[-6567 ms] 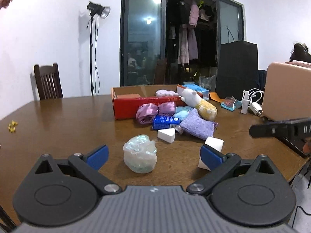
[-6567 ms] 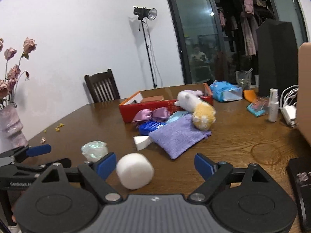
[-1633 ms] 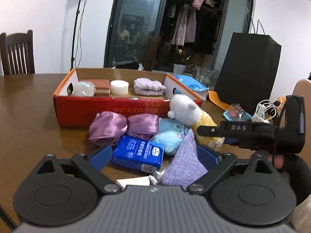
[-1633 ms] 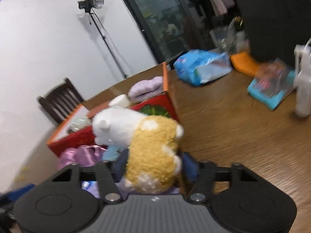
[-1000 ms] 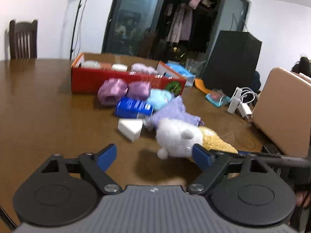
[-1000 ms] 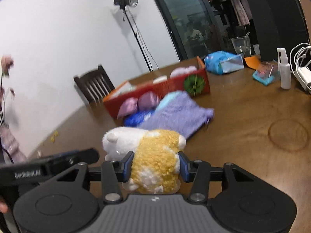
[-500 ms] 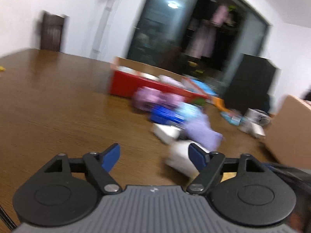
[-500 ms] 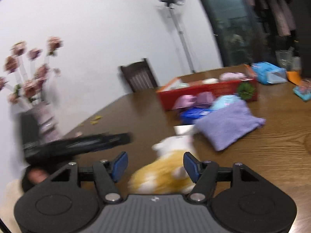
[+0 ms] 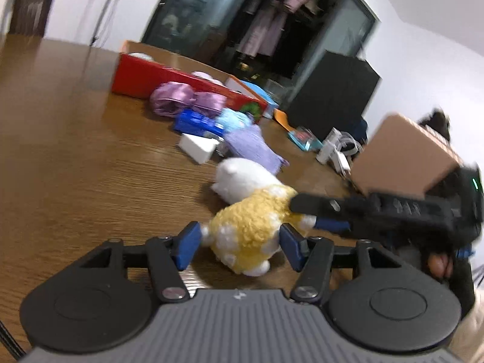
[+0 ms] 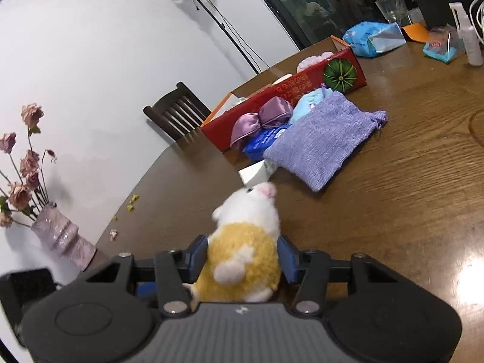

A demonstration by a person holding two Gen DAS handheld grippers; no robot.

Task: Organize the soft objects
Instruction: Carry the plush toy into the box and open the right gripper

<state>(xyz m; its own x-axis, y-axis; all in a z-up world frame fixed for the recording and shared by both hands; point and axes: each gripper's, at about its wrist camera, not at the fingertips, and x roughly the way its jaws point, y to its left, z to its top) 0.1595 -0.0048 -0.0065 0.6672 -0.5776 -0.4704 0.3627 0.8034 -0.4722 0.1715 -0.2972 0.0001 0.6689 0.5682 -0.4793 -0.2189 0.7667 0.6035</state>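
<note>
A white and yellow plush hamster [image 9: 251, 220] lies on the brown table [image 9: 75, 166], well in front of the red box [image 9: 142, 78]. My left gripper [image 9: 239, 239] straddles its yellow rear. Its jaws are closing, and the pads reach the fur without visibly squeezing it. My right gripper [image 9: 302, 214] comes in from the right. In the right wrist view the plush [image 10: 245, 236] fills the right gripper [image 10: 242, 254], whose closing pads press on both yellow flanks. A purple knit pouch [image 10: 320, 142], a blue tissue pack [image 10: 263, 140], purple satin rolls [image 10: 257, 121] and a white wedge sponge [image 10: 254, 175] lie by the box [image 10: 272, 99].
A vase of dried flowers [image 10: 60, 236] stands at the table's left edge, with a chair [image 10: 175, 115] behind. A tan case [image 9: 405, 151], a black bag [image 9: 332, 90], a spray bottle [image 10: 469, 42] and blue packets [image 10: 375, 39] crowd the right side.
The right jaws, wide half a second ago with the plush loose between them, have narrowed onto it. The left gripper has swung over to the plush and its jaws have narrowed around the rear.
</note>
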